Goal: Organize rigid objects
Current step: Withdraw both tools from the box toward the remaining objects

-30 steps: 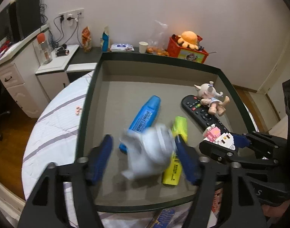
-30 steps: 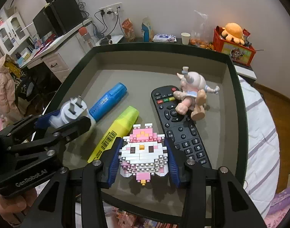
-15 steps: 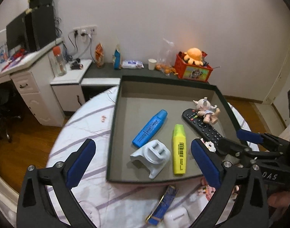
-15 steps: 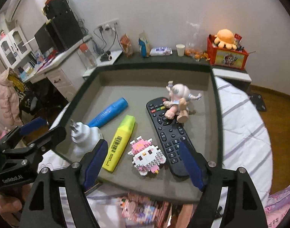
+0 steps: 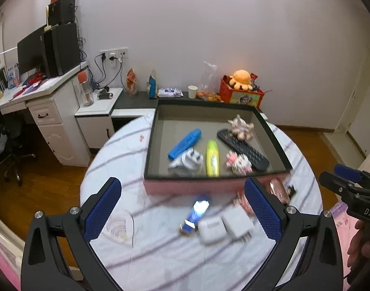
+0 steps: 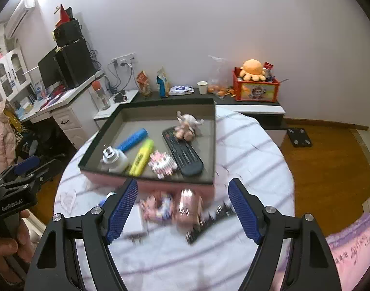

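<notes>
Since the earlier frames both tools have drawn back and up from the tray (image 5: 274, 143), leaving the white plug adapter (image 5: 188, 161) and the pink-and-white block figure (image 5: 238, 162) lying on the tray floor. The jaws of both tools have just been opening, and nothing is between them now.

The left tool (image 5: 182, 208) stands wide open above the striped cloth of the round desk (image 5: 126, 155), in front of the tray. The right tool (image 6: 182, 208) is also open, with its blue pads apart over the blurred items on the desk.

Inside the tray, from left to right in the left wrist view: the blue marker (image 5: 185, 143), the white plug adapter touching its near end, the yellow highlighter (image 5: 212, 157), the block figure, and the black remote (image 5: 243, 149). A small doll (image 5: 240, 127) lies on the far end of the remote.

On the desk in front of the tray lie a blue lighter-like object (image 5: 194, 214), a white case (image 5: 211, 228), a white charger (image 5: 238, 223), a pink object (image 6: 188, 203) and a black comb (image 6: 209, 220), all blurred.
</notes>
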